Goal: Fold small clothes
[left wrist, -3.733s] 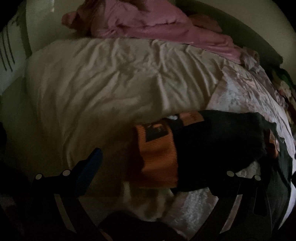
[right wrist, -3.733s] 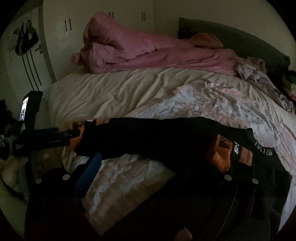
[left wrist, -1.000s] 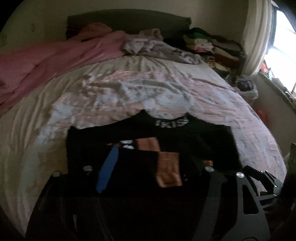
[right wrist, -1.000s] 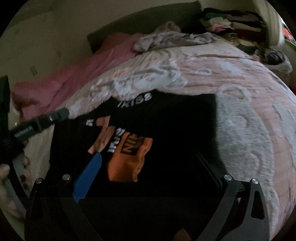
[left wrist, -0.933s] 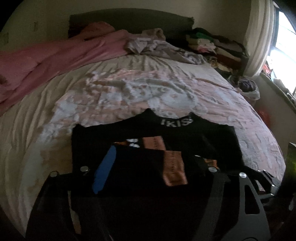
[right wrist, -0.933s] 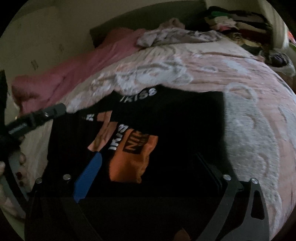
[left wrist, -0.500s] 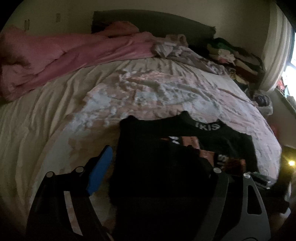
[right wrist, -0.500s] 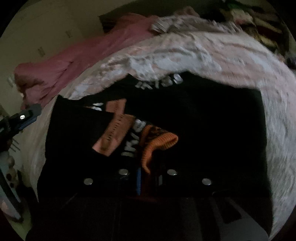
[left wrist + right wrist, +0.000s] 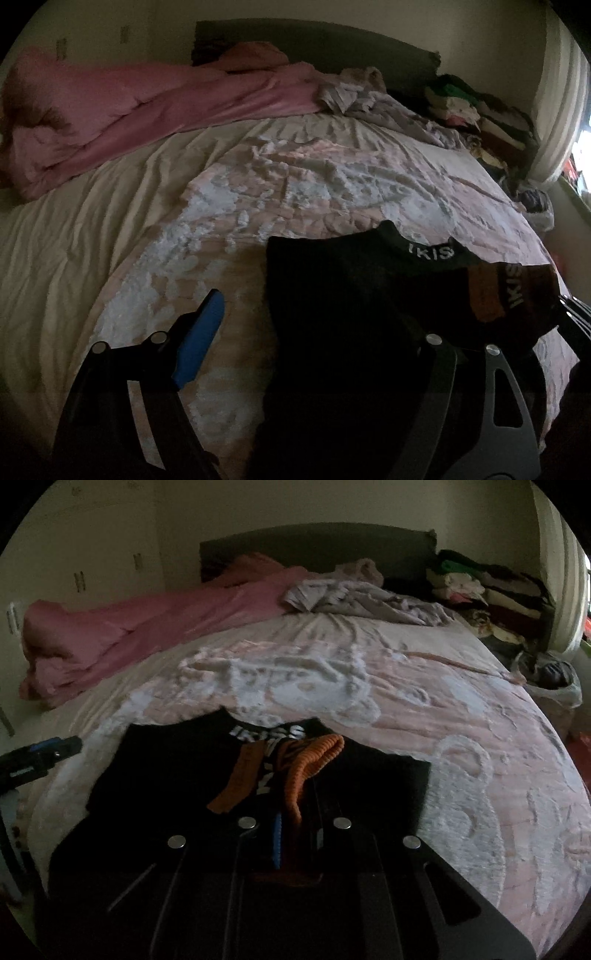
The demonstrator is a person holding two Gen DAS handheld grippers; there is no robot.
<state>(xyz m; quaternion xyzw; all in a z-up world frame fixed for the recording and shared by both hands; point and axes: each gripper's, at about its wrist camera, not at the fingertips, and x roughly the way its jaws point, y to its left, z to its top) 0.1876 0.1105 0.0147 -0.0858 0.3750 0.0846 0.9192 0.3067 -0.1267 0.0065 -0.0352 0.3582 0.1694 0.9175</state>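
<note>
Ahead of both grippers stretches one wide bed with a pink-and-white embossed blanket (image 9: pixel 424 716) over a cream sheet. At its far side, well beyond the fingers, lies one crumpled pink duvet (image 9: pixel 129 103), one rumpled grey-lilac garment (image 9: pixel 362 598) beside it, and one stack of folded clothes (image 9: pixel 491 587) off to the far right.

Just in front of the grippers lies the single small black knitted sweater with orange cuffs and white lettering (image 9: pixel 177 768), flat on the blanket near the bed's close edge, sleeves folded in over the body. It looks soft, light and limp; I'd judge it will sag and slide out of any fold unless held by an edge or cuff, where the ribbing gives something thicker to pinch.

The right gripper (image 9: pixel 291 819) is clenched on one ribbed orange cuff (image 9: pixel 314 764), which bunches up directly between its fingers. I count two orange patches in all; the other lies flat just to the left.

The left gripper (image 9: pixel 314 332) stands released, jaws wide apart, its blue-padded finger (image 9: pixel 199 339) over bare blanket left of the sweater, the other finger above the black knit.
</note>
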